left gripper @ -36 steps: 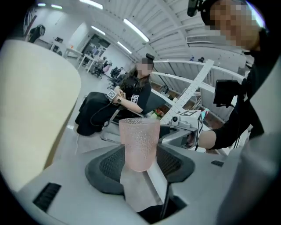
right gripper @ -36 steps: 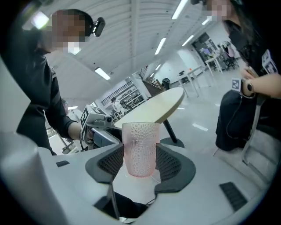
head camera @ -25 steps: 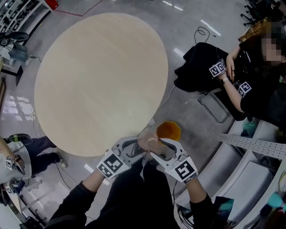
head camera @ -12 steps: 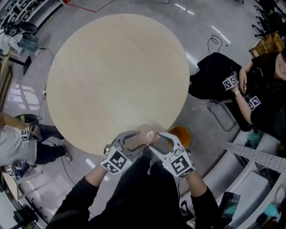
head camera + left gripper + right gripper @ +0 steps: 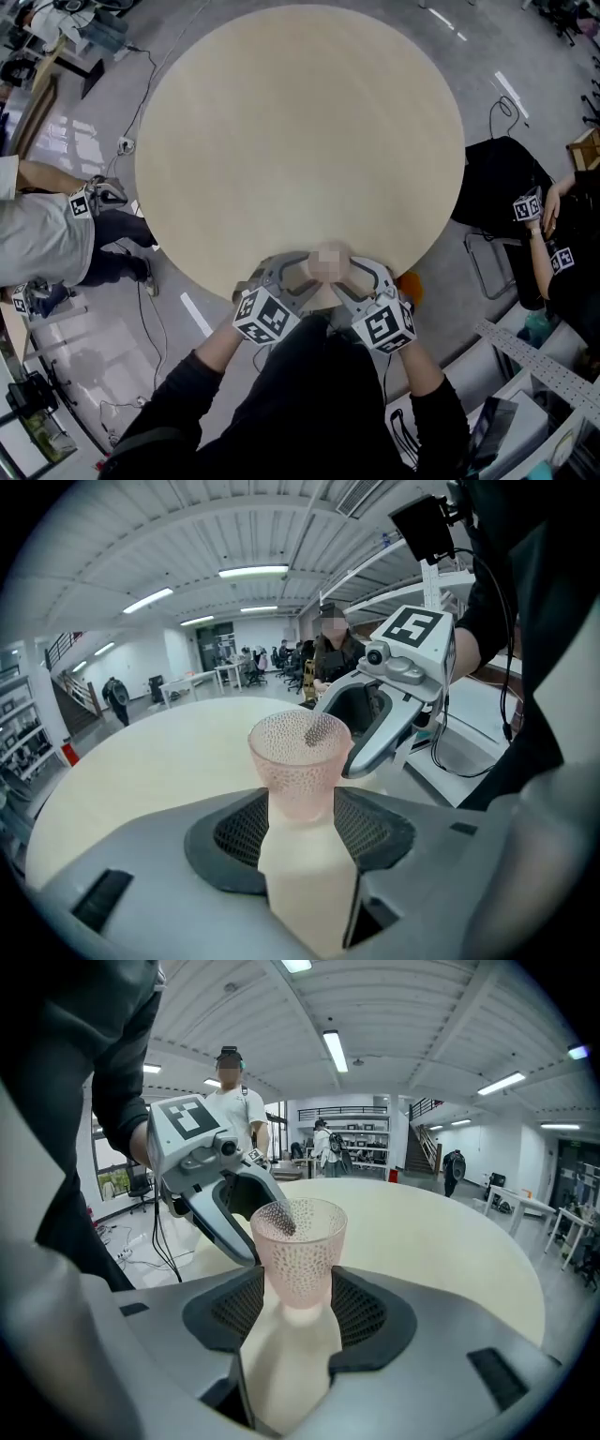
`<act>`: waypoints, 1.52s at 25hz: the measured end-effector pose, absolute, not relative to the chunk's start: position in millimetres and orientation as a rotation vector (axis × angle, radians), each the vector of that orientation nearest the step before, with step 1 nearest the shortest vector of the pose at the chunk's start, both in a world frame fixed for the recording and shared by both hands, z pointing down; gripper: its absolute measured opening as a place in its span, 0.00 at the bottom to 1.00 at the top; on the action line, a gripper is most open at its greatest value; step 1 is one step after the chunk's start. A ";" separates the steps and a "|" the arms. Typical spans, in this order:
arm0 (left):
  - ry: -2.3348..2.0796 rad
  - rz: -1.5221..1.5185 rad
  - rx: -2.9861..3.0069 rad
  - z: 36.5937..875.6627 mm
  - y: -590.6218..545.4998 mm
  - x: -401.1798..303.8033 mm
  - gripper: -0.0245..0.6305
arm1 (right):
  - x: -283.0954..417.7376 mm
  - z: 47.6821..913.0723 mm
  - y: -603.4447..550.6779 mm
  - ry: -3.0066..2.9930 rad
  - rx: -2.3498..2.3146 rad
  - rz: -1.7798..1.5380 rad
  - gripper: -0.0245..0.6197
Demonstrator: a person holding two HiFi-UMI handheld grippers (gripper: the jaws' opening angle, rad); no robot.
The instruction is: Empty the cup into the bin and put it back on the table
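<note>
Holding the cup (image 5: pixel 328 263) upright at the near rim of the table (image 5: pixel 300 131), both grippers clamp it: the left gripper (image 5: pixel 302 274) jaws are closed on its lower wall, and the right gripper (image 5: pixel 353 275) jaws likewise. Cup looks empty; can't tell if its base touches the table. The bin (image 5: pixel 410 287) sits just off the rim at right. Likely risks: setting it too near the edge so it tips off, or one gripper letting go first and the other dragging or tilting it
</note>
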State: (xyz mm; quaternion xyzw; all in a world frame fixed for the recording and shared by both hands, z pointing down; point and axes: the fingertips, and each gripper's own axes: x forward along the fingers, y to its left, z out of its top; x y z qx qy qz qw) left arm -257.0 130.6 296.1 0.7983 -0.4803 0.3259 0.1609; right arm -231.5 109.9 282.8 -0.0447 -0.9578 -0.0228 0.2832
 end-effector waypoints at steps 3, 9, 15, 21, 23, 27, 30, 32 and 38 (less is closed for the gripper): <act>-1.381 0.931 2.231 307.6 134.6 -267.0 0.39 | -242.0 294.5 113.3 -2.544 -0.143 -0.063 0.39; -1.395 0.946 2.190 308.2 144.9 -296.1 0.39 | -271.9 298.0 122.1 -2.517 -0.145 -0.050 0.39; -1.423 0.925 2.135 308.6 152.9 -317.9 0.39 | -290.0 299.1 127.9 -2.521 -0.144 -0.022 0.39; -1.473 0.692 1.899 325.8 169.4 -314.0 0.39 | -242.2 309.6 123.9 -2.510 -0.073 0.097 0.39; -1.496 0.629 1.812 326.8 184.7 -310.7 0.39 | -220.7 306.6 122.2 -2.516 -0.039 0.152 0.39; -1.507 0.577 1.738 320.4 210.7 -274.7 0.38 | -158.4 298.6 118.2 -2.527 0.060 0.381 0.17; -1.468 0.518 1.794 297.7 214.2 -228.6 0.37 | -110.5 278.0 112.1 -2.533 0.178 0.602 0.06; -1.443 0.472 1.855 276.8 210.0 -195.9 0.36 | -84.7 262.1 111.2 -2.548 0.269 0.661 0.06; -1.393 0.363 2.065 229.0 177.0 -100.6 0.34 | -45.1 205.7 116.7 -2.675 0.462 0.736 0.06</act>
